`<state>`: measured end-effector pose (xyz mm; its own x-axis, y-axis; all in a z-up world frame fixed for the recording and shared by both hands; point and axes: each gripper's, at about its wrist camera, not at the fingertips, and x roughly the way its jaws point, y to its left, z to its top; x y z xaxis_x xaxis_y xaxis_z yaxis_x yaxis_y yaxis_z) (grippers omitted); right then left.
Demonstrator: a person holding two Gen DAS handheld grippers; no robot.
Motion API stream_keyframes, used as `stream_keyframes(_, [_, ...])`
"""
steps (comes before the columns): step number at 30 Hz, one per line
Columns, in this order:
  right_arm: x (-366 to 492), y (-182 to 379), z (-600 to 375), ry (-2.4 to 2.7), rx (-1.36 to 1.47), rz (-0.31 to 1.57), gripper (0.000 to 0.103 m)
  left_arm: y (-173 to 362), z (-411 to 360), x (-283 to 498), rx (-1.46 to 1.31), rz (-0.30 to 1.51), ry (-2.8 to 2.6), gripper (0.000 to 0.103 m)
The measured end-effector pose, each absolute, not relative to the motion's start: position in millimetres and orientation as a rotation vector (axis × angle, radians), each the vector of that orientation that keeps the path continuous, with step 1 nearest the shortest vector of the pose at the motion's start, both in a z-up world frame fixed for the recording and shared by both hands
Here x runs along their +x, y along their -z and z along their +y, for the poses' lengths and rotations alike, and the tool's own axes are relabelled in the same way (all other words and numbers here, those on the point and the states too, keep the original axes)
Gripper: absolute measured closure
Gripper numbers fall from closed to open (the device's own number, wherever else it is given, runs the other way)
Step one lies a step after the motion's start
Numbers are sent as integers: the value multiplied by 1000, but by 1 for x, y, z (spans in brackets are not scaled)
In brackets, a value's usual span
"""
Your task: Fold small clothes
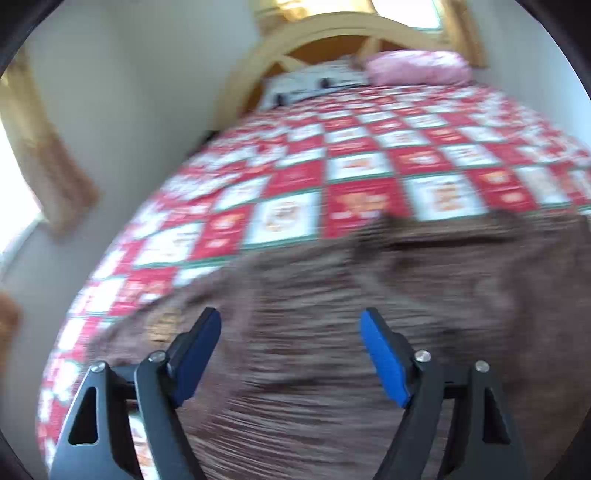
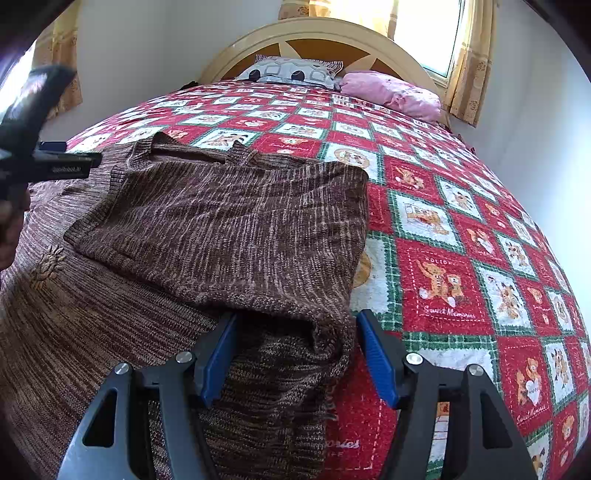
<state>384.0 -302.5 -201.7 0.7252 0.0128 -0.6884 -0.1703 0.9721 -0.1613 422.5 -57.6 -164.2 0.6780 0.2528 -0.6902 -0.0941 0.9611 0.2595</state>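
Observation:
A brown knit sweater (image 2: 221,229) lies on the bed, its right side folded over onto the body. An orange stitched motif (image 2: 48,266) shows on its left part. My right gripper (image 2: 295,321) is open just above the sweater's near right edge; a bunched fold of knit lies between the jaws, and the pads do not press it. In the blurred left wrist view, my left gripper (image 1: 291,314) hovers open over the sweater (image 1: 369,332) with nothing between its fingers. The left tool's black body (image 2: 62,168) and the hand (image 2: 9,229) holding it appear at the right wrist view's far left.
The red-and-white checked quilt (image 2: 443,258) with bear prints covers the bed. A pink pillow (image 2: 391,94) and a grey patterned pillow (image 2: 291,72) lie by the curved wooden headboard (image 2: 314,33). A curtained window (image 2: 469,62) is at the back right. White walls flank the bed.

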Motion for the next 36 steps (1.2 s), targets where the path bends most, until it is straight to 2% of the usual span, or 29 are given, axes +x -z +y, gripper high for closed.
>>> stream_keyframes(3, [384, 202, -303, -103, -219, 755, 38, 165, -68, 430, 72, 892, -51, 20])
stream_keyframes(4, [384, 202, -303, -103, -219, 754, 38, 168, -71, 432, 38, 923, -23, 25])
stream_keyframes(5, [384, 202, -303, -103, -218, 755, 38, 172, -74, 436, -4, 955, 10, 30])
stream_keyframes(7, [384, 202, -303, -103, -217, 755, 38, 177, -77, 442, -52, 995, 52, 63])
stream_keyframes(9, [384, 202, -303, -104, -216, 756, 38, 184, -78, 442, -104, 1042, 87, 72])
stream_keyframes(13, [384, 202, -303, -107, -211, 758, 38, 182, -75, 434, -190, 1038, 89, 73])
stream_keyframes(14, [384, 202, -303, -106, -214, 757, 38, 180, -73, 432, -222, 1029, 93, 70])
stream_keyframes(16, [384, 202, -303, -104, -218, 756, 38, 178, -64, 426, -284, 1014, 85, 47])
stream_keyframes(18, [384, 202, -304, -104, -219, 756, 38, 177, -60, 422, -297, 995, 76, 37])
stream_keyframes(26, [384, 202, -303, -100, -226, 754, 37, 166, -51, 413, -378, 935, 79, 37])
stream_keyframes(34, [384, 203, -303, -101, -226, 754, 37, 174, -75, 419, -355, 982, 145, 37])
stream_keyframes(35, [384, 203, -303, -101, -226, 754, 37, 178, -80, 424, -333, 1004, 152, 40])
stream_keyframes(36, [384, 203, -303, -102, -224, 755, 37, 183, -84, 425, -322, 1018, 159, 52])
